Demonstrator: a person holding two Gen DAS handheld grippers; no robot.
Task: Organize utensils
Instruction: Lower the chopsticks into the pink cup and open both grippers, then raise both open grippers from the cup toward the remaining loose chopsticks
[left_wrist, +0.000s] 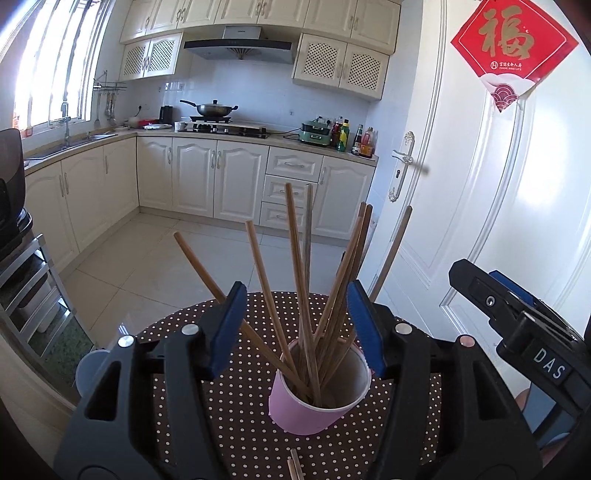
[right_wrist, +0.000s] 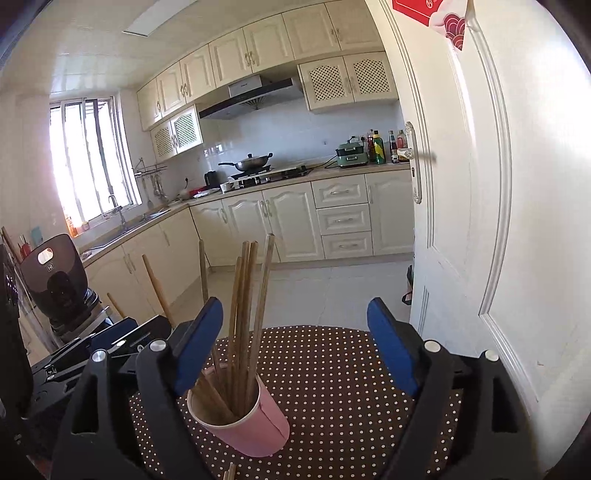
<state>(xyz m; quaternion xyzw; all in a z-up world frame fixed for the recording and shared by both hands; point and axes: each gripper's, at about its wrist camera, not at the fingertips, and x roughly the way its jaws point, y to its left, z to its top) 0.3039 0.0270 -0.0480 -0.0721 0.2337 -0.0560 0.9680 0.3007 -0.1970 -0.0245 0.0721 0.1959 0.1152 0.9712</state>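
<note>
left tool (left_wrist: 297, 328) open around chopsticks (left_wrist: 299, 280), in pink cup (left_wrist: 317, 406)

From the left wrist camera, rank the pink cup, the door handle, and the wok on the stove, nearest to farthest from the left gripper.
1. Pink cup: between the fingers of the left gripper, on the dotted table, holding chopsticks.
2. Door handle: to the right, on the white door beyond the table.
3. Wok: on the stove at the far counter, across the floor.

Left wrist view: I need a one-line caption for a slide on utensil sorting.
Open left tongs frame a pink cup of wooden chopsticks on a polka-dot table.
</note>
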